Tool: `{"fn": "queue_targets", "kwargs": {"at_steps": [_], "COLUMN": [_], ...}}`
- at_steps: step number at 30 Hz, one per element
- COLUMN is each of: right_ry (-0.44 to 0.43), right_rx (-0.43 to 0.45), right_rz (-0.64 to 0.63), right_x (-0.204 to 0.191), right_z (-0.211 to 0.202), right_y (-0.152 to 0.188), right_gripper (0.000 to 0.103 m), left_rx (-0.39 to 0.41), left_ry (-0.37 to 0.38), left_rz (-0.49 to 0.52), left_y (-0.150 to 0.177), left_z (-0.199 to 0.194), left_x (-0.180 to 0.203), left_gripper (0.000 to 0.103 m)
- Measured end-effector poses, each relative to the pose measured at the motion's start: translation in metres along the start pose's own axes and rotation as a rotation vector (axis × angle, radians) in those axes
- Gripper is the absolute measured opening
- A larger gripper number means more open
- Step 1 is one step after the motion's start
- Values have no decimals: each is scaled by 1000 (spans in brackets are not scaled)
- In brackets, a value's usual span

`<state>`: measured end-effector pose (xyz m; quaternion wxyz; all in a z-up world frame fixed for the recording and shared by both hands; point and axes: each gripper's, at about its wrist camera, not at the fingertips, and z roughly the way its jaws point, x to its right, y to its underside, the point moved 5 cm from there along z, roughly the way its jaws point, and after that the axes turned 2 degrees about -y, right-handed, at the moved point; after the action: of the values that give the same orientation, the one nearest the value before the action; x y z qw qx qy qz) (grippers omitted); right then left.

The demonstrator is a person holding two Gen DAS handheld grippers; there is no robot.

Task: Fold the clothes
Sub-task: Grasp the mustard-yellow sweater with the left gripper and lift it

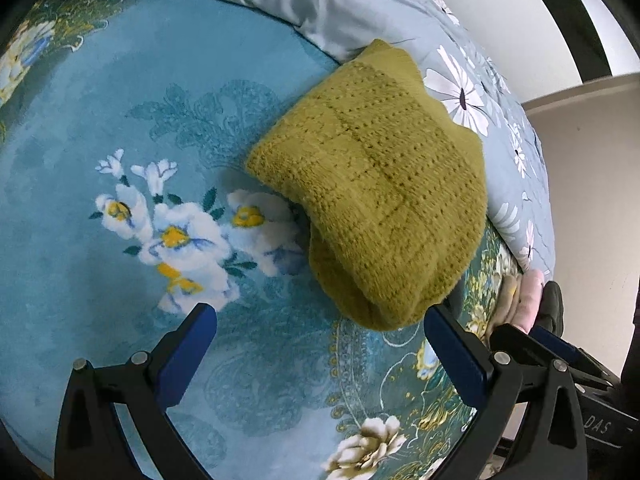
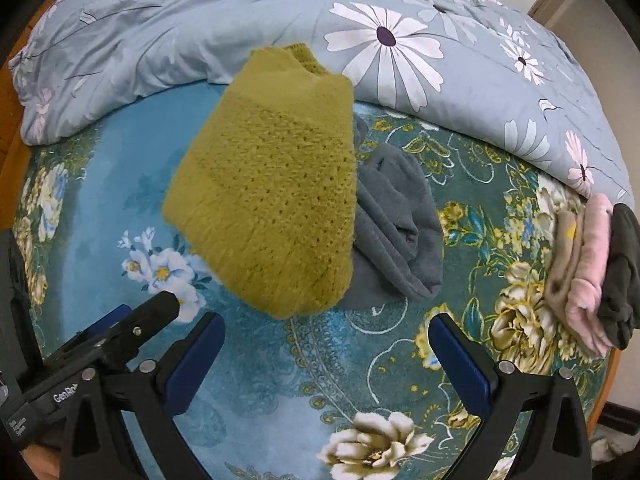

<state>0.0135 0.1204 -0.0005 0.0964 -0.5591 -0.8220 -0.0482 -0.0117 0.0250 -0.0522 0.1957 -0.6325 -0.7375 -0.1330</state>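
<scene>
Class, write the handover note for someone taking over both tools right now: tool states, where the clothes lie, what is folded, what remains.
Left tool: open, holding nothing, just short of the sweater.
Right tool: open, holding nothing, beside the left one.
Olive knit sweater: folded into a compact bundle on the blue floral blanket, its right edge overlapping the grey garment.
Grey garment: loosely bunched, looks unfolded.
Folded stack of beige, pink and dark pieces: at the blanket's right edge.
Daisy-print duvet: heaped behind.
Done: sweater, apparently. Left: probably fold the grey garment; perhaps move the sweater to the stack.
</scene>
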Motion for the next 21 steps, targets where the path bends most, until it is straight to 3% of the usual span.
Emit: {"fn": "queue_targets", "kwargs": {"at_steps": [18, 21], "right_ry": [-35, -39], "right_rx": [-29, -22], "right_rz": [20, 19], "right_x": [5, 8], "right_z": [44, 46], "right_y": [-22, -25], "right_gripper": [102, 102], "left_rx": [-59, -83], "left_ry": [13, 39], "left_rz": [-84, -150], "left_y": [-15, -17], "left_z": [37, 43], "left_x": [-7, -11], "left_gripper": [103, 103]}}
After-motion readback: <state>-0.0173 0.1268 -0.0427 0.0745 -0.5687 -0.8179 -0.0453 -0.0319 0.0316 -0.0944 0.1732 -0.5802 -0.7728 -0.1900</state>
